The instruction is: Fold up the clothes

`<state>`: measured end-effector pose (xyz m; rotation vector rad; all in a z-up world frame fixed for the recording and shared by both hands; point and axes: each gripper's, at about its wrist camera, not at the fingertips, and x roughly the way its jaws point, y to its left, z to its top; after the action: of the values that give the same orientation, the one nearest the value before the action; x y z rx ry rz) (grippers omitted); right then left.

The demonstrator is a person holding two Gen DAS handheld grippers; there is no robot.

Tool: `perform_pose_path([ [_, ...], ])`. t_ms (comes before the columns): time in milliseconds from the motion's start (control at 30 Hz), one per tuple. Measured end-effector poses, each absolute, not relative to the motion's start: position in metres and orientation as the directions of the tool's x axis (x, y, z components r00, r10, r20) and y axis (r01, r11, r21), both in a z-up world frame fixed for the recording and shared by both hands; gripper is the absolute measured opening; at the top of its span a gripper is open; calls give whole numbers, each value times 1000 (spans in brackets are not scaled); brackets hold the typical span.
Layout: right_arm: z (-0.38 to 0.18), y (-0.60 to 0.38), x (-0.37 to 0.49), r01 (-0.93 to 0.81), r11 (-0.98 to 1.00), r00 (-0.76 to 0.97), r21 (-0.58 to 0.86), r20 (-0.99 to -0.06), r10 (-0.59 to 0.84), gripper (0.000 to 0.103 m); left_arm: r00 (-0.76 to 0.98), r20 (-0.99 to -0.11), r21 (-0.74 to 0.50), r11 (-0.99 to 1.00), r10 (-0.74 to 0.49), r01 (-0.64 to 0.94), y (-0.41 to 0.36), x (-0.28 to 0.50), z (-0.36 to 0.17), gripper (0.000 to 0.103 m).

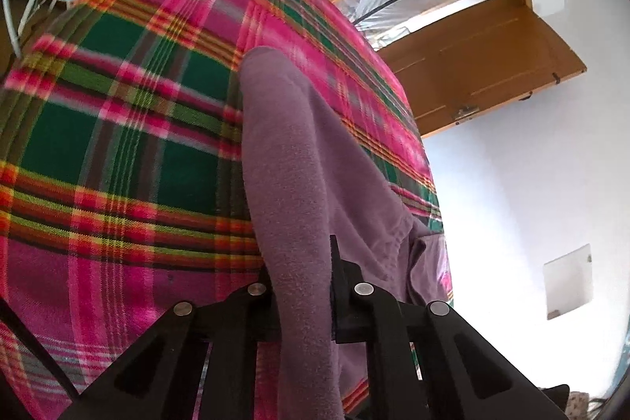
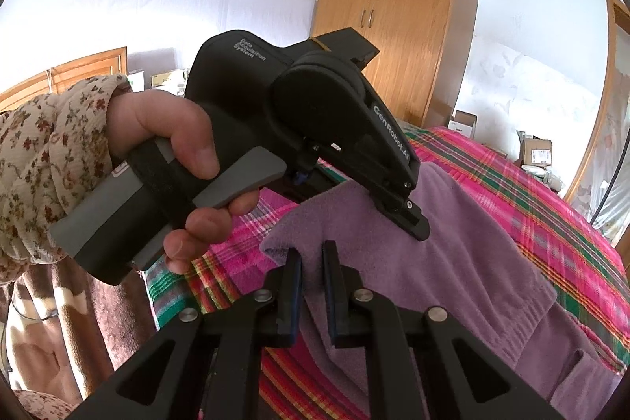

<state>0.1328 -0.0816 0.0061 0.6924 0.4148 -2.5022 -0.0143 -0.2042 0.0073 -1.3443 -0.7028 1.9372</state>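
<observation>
One purple fleece garment (image 1: 299, 152) spread on one pink-and-green plaid blanket (image 1: 118, 128), two grippers on it. Left gripper (image 1: 301, 286) narrowed onto a raised fold of that fleece, pads pressing it; right gripper (image 2: 313, 286) likewise pinched on the garment's near edge. One hand (image 2: 173, 152) in a floral sleeve (image 2: 51, 152) around the left tool's handle.

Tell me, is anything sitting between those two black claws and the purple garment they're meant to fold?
Nothing visible. The left gripper is clamped on a fold of the purple garment, and the right gripper pinches its edge. The garment lies on the plaid blanket.
</observation>
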Motion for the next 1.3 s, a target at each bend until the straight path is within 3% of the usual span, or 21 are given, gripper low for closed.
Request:
perform_pose_path([
  [1300, 91, 1, 185, 397, -914, -886, -78, -291, -360, 8, -288, -570, -679, -638, 770, -363, -95, 30, 123, 12],
])
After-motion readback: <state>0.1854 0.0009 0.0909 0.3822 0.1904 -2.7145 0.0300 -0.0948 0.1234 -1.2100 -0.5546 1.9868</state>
